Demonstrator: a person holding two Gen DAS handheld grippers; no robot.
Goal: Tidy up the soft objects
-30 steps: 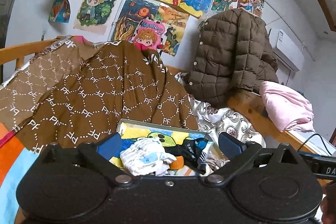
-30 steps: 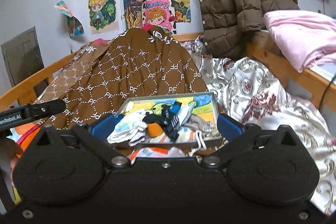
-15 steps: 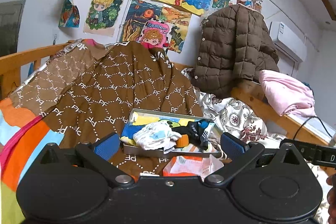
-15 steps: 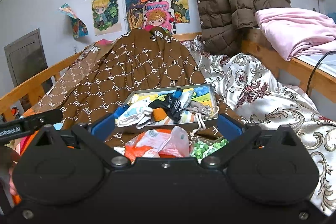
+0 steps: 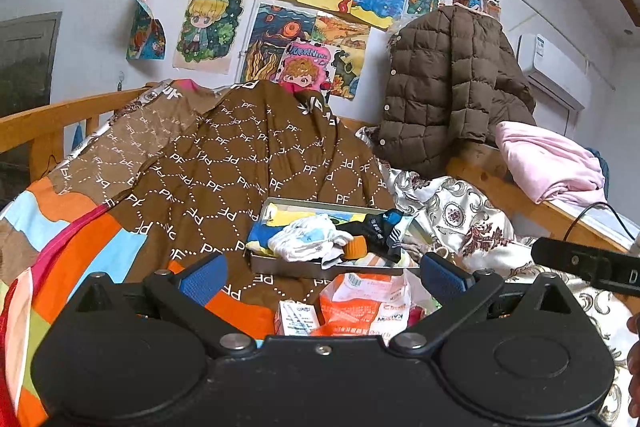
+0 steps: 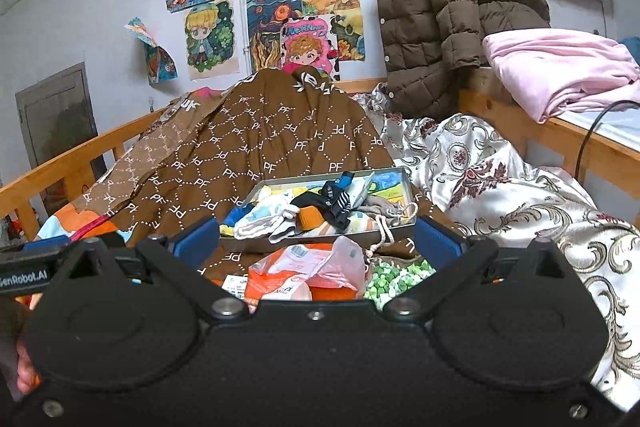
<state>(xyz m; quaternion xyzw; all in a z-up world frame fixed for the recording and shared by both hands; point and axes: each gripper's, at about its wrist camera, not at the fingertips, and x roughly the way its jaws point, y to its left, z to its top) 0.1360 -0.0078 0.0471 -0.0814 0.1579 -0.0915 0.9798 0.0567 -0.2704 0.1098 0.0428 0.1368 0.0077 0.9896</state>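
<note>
Step in hand, by judgement: approach, nothing picked yet. Left gripper (image 5: pixel 320 277) and right gripper (image 6: pixel 316 241): jaws spread wide, both empty. Metal tray (image 6: pixel 394 175) on bed, on brown quilt (image 5: pixel 248 163), far of grippers; heaped with white socks (image 6: pixel 266 219) left, dark sock (image 6: pixel 334 201) centre. Orange plastic bag (image 6: pixel 296 273) near side of tray. Next move likely: advance one gripper over tray, close on single sock.

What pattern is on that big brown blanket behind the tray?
Dark brown blanket with white dotted hexagons and "PF" letters; the right wrist view shows it best.
</note>
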